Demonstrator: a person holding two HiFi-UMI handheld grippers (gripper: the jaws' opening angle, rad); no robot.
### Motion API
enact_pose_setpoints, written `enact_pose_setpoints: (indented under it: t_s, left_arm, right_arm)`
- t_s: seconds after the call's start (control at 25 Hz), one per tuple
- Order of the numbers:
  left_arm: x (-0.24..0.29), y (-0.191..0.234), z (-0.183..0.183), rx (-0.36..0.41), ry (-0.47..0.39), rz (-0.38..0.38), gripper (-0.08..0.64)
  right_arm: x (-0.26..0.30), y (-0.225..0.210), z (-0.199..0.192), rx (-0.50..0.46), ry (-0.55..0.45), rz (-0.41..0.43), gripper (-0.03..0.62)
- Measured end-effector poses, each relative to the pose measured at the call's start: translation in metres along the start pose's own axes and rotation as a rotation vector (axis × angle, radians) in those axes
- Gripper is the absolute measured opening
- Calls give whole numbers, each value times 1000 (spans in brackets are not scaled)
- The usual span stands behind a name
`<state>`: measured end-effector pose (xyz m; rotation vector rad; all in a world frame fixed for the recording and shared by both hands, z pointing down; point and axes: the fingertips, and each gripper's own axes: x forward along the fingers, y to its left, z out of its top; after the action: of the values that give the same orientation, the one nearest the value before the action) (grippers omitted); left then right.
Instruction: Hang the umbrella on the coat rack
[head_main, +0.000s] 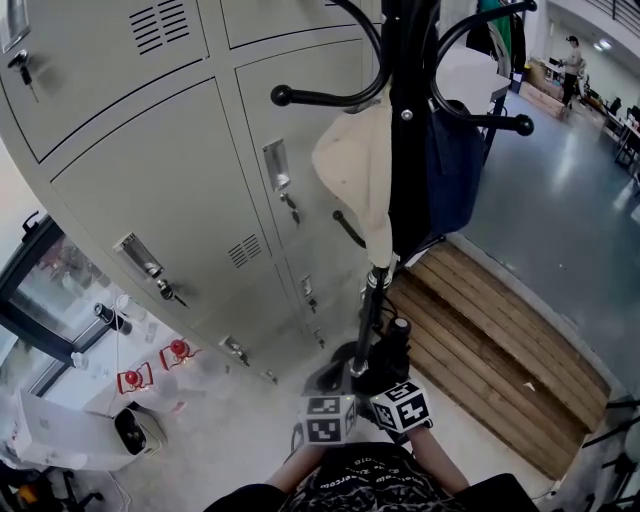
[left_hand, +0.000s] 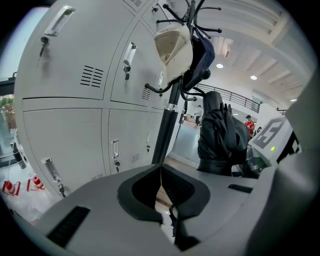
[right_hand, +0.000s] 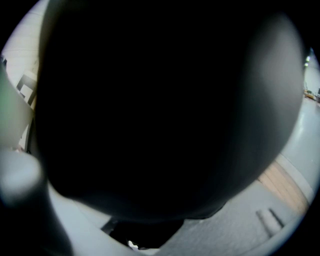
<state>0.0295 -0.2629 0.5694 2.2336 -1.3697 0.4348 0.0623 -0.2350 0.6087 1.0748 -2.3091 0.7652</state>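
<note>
The black coat rack pole (head_main: 405, 150) stands in front of the lockers, with curved hooks (head_main: 300, 97) up top; it also shows in the left gripper view (left_hand: 167, 125). A beige hat (head_main: 360, 170) and a navy bag (head_main: 455, 170) hang on it. My right gripper (head_main: 392, 375) is shut on a folded black umbrella (head_main: 395, 342), held upright near the foot of the pole. The umbrella (right_hand: 160, 110) fills the right gripper view and stands at the right in the left gripper view (left_hand: 220, 135). My left gripper (left_hand: 161, 185) is shut with nothing in it, just left of the right one.
Grey lockers (head_main: 150, 180) with key handles run along the left. A wooden platform (head_main: 490, 340) lies right of the rack's base. Red-capped bottles (head_main: 155, 365) and a white bag sit on the floor at lower left. A person (head_main: 572, 60) stands far off.
</note>
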Motion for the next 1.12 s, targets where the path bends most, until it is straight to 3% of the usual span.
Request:
enact_pose_setpoints:
  t_s: [0.28, 1.12]
  left_arm:
    - [9, 6, -1, 9, 17, -2, 14]
    - [30, 17, -2, 29, 60, -34, 14]
  right_arm:
    - [10, -12, -6, 61, 16, 0, 307]
    - [49, -23, -20, -11, 86, -21, 314]
